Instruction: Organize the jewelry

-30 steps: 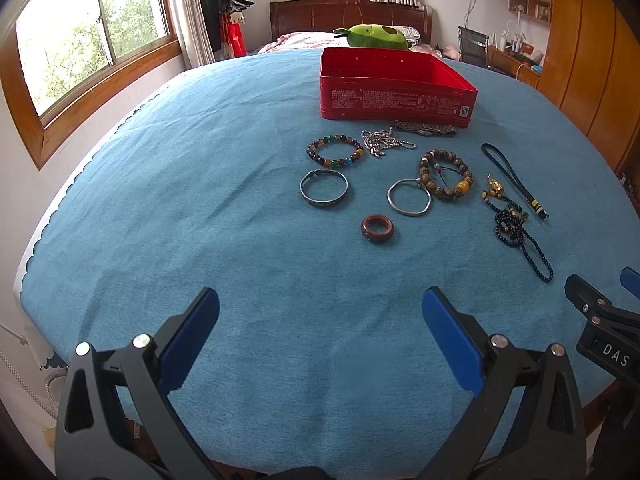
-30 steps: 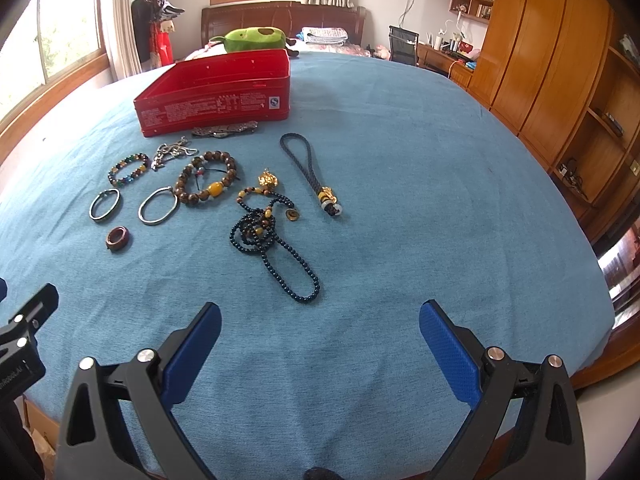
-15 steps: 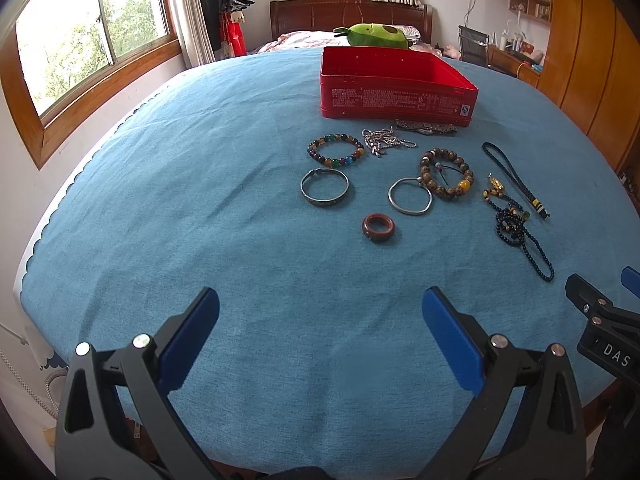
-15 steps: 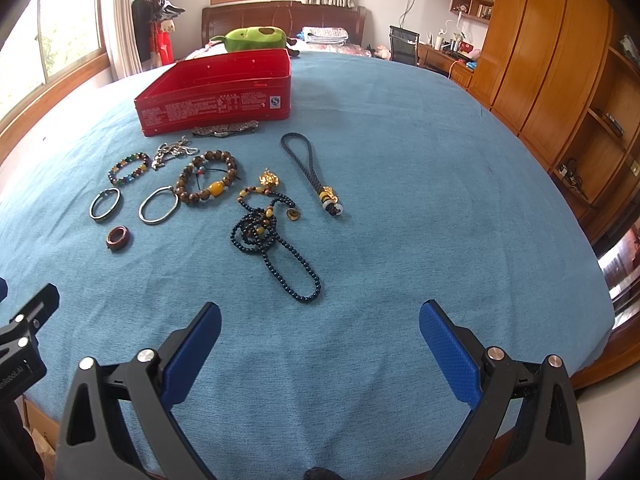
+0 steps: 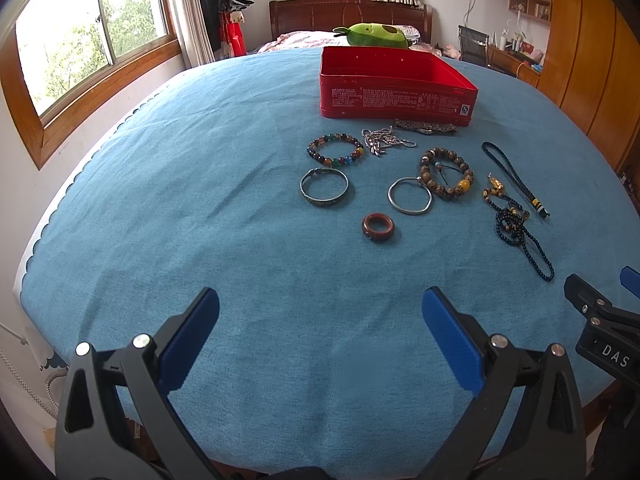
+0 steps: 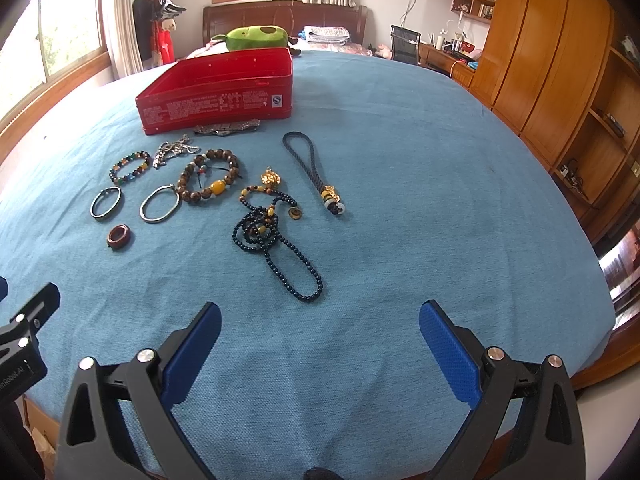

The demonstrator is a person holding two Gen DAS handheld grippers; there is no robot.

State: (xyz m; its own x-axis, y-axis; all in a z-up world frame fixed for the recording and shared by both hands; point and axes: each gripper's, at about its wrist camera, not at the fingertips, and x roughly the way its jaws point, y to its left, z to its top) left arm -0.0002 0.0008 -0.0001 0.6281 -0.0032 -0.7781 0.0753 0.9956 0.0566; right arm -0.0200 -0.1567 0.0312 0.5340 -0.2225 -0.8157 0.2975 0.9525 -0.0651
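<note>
An open red tin box (image 5: 396,92) (image 6: 218,96) stands at the far side of a blue cloth table (image 5: 200,200). In front of it lie a red-brown ring (image 5: 378,227) (image 6: 119,237), two metal bangles (image 5: 325,188) (image 5: 410,201), a colourful bead bracelet (image 5: 335,149), a brown bead bracelet (image 5: 446,174) (image 6: 208,176), a silver chain (image 5: 384,142), a dark bead necklace (image 5: 520,232) (image 6: 276,240) and a braided cord charm (image 6: 312,172). My left gripper (image 5: 320,320) and right gripper (image 6: 320,332) are open and empty, hovering near the table's front edge, short of the jewelry.
A flat patterned metal piece (image 5: 426,127) lies against the box front. A green plush toy (image 5: 378,36) and a bed sit behind the table. Wooden wardrobes (image 6: 552,80) stand to the right, windows (image 5: 80,40) to the left. The right gripper's body (image 5: 608,340) shows at the left view's right edge.
</note>
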